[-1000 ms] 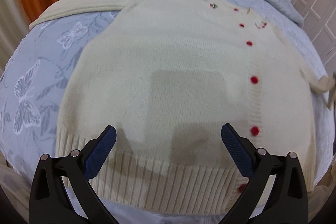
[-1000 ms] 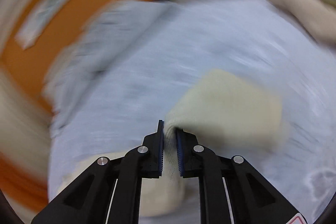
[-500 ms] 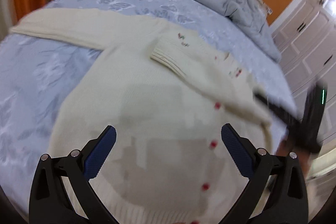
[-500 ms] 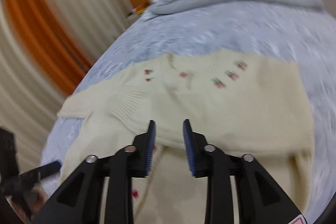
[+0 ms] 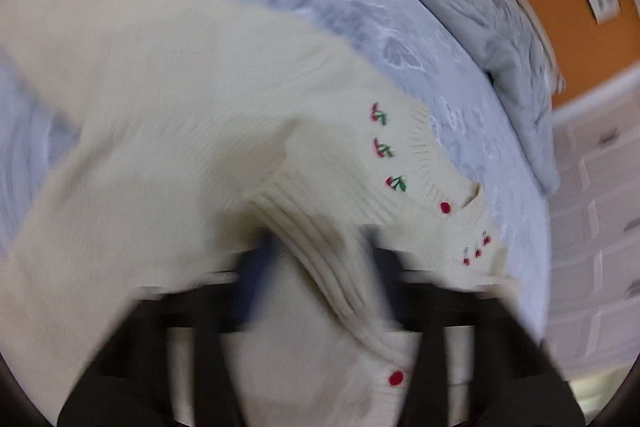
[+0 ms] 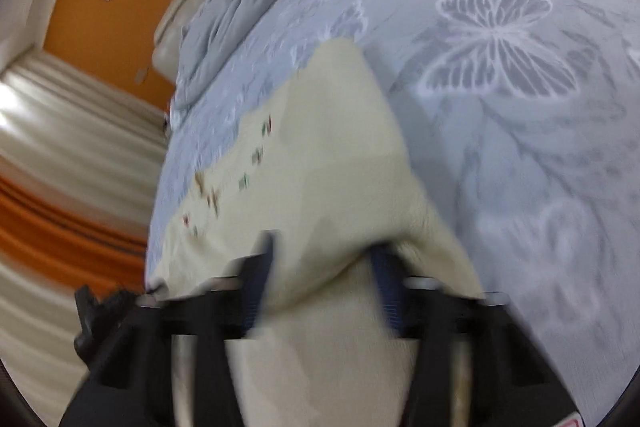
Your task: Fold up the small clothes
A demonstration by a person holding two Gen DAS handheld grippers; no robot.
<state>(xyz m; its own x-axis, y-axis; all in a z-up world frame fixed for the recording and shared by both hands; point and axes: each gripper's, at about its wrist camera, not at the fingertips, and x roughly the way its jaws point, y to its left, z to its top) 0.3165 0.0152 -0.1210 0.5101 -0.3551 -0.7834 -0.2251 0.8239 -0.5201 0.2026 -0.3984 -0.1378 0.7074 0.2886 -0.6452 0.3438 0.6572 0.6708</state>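
Observation:
A cream knit cardigan (image 5: 180, 99) with cherry embroidery and red buttons lies on the bed. One sleeve is folded across its chest, and the ribbed cuff (image 5: 316, 247) ends between the fingers of my left gripper (image 5: 320, 267). Those jaws are closing and smeared by motion. They still stand apart, and no pad visibly presses the cuff. In the right wrist view, the jaws of my right gripper (image 6: 324, 279) are closing. A raised fold of the cardigan (image 6: 332, 155) sits in the gap between them.
A blue-grey butterfly bedspread (image 6: 520, 107) covers the bed. A crumpled grey duvet (image 5: 500, 27) is heaped by the headboard under an orange wall. White wardrobe doors (image 5: 592, 227) stand past one side of the bed, and orange-and-cream curtains (image 6: 60, 147) hang past the other.
The right gripper laid the sleeve across the chest, let go and swung round to the cardigan's side. The left gripper slid from the hem toward the collar, and its wide jaws narrowed.

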